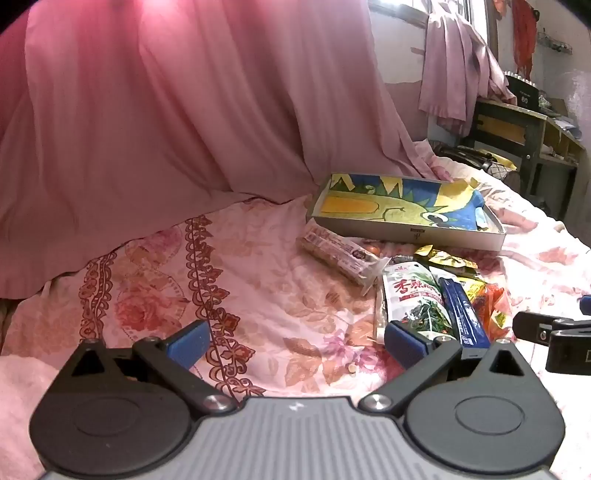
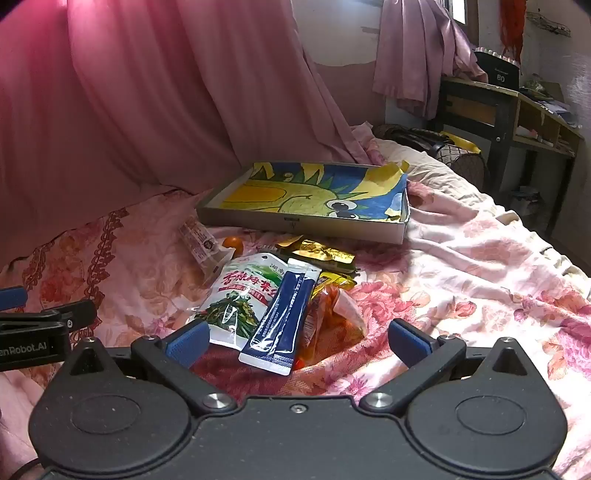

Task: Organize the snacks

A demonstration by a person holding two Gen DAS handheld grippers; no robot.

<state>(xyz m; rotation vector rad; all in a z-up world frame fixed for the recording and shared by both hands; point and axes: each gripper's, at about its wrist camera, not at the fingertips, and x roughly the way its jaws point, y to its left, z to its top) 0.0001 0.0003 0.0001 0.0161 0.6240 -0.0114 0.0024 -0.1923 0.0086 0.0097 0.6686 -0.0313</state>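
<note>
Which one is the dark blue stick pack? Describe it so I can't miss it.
Find the shallow grey box with the dragon drawing on the floral bedspread; the snack pile lies just in front of it. The dark blue stick pack lies atop it, right of the green-and-white pouch: the only long, narrow, navy packet.

A bed (image 2: 461,258) under a pink floral sheet fills the foreground. Pink curtains (image 2: 147,92) hang from nine to twelve o'clock. At two o'clock stands a dark wooden desk (image 2: 509,110) against a pale wall, daylight entering through a window (image 1: 476,14) above.
</note>
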